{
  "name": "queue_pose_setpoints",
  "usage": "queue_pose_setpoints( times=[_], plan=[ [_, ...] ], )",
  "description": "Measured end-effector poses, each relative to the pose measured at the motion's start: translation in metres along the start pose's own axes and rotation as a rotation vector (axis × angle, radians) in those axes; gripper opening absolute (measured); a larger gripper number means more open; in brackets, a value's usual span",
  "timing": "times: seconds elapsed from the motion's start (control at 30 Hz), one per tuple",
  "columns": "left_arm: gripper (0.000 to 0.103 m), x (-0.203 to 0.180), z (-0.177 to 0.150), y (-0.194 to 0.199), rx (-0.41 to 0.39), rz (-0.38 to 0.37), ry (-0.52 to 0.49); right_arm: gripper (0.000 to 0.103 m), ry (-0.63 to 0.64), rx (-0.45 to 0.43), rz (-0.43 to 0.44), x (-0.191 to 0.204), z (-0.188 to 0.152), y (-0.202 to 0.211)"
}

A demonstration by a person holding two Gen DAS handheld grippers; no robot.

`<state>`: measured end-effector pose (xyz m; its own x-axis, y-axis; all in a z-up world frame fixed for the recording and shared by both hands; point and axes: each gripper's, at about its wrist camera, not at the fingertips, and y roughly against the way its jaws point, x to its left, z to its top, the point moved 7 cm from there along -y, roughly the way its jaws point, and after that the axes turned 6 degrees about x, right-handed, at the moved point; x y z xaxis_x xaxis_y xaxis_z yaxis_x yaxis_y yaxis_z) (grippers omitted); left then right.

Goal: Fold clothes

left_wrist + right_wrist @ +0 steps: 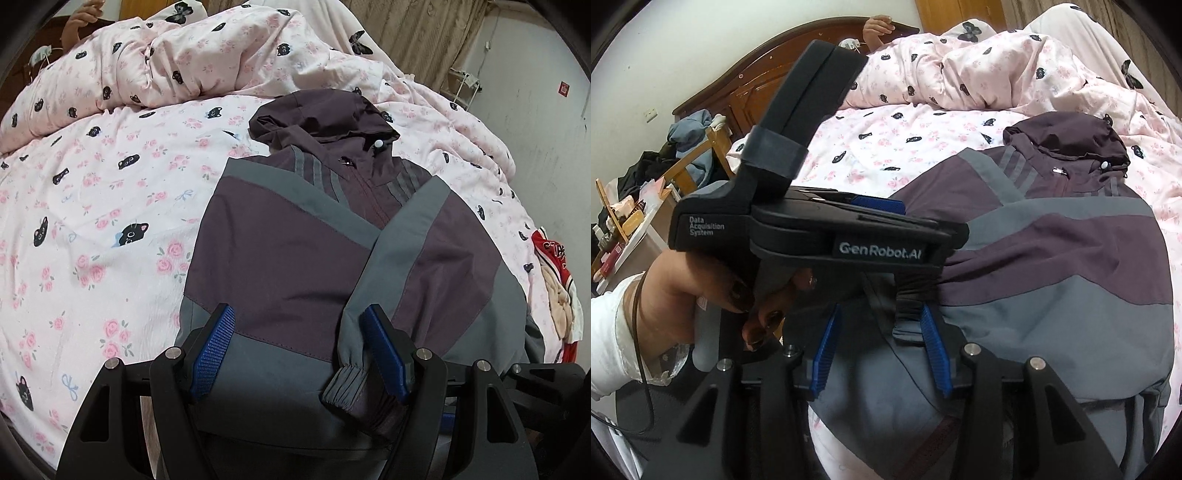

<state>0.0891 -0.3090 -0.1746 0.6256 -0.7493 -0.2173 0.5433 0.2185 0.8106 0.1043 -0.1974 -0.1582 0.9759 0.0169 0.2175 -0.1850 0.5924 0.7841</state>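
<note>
Purple-and-grey jacket (295,236) spread face up on the floral bedspread (103,206), centre to lower right of the left view, hood (317,114) toward the top, both sleeves crossed over the chest. Left gripper (299,350) at bottom centre, jaws wide apart, nothing pinched; right sleeve's cuff (345,384) lying between the blue pads, by the right one. Right gripper (879,350) at bottom centre of its view, half open, dark cuff (910,314) loose between the pads, not pressed. Hand (701,299) on the left gripper's handle, lower left.
</note>
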Motion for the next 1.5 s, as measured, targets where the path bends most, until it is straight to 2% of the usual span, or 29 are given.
queue_pose_setpoints(
  times=[0.17, 0.27, 0.37, 0.43, 0.53, 0.67, 0.83, 1.0, 1.27, 1.4, 1.5],
  plan=[
    [0.068, -0.005, 0.014, 0.035, -0.113, -0.078, 0.002, 0.046, 0.015, -0.042, 0.015, -0.004, 0.006, 0.033],
    [0.068, -0.009, 0.033, 0.051, -0.159, -0.092, -0.062, 0.046, 0.006, -0.084, 0.015, -0.022, 0.013, 0.064],
    [0.068, -0.009, 0.056, 0.047, -0.153, -0.073, -0.113, 0.049, -0.021, -0.122, 0.008, -0.052, 0.024, 0.091],
    [0.068, -0.007, 0.073, 0.039, -0.136, -0.088, -0.118, 0.053, -0.046, -0.139, -0.013, -0.077, 0.035, 0.103],
    [0.068, 0.0, 0.104, 0.028, -0.133, -0.105, -0.109, 0.053, -0.065, -0.152, -0.055, -0.118, 0.058, 0.113],
    [0.068, 0.015, 0.147, -0.001, -0.114, -0.089, -0.113, 0.053, -0.082, -0.16, -0.125, -0.175, 0.096, 0.113],
    [0.068, 0.032, 0.198, -0.049, -0.063, -0.069, -0.126, 0.053, -0.101, -0.13, -0.185, -0.244, 0.145, 0.088],
    [0.068, 0.041, 0.225, -0.101, 0.005, -0.067, -0.142, 0.052, -0.139, -0.076, -0.212, -0.304, 0.18, 0.045],
    [0.068, 0.048, 0.24, -0.151, 0.055, -0.078, -0.154, 0.049, -0.187, -0.042, -0.21, -0.359, 0.21, -0.003],
    [0.067, 0.052, 0.243, -0.162, 0.058, -0.078, -0.157, 0.036, -0.198, -0.007, -0.192, -0.371, 0.216, -0.024],
    [0.067, 0.054, 0.241, -0.171, 0.077, -0.089, -0.147, 0.035, -0.204, 0.019, -0.21, -0.379, 0.217, -0.038]
  ],
)
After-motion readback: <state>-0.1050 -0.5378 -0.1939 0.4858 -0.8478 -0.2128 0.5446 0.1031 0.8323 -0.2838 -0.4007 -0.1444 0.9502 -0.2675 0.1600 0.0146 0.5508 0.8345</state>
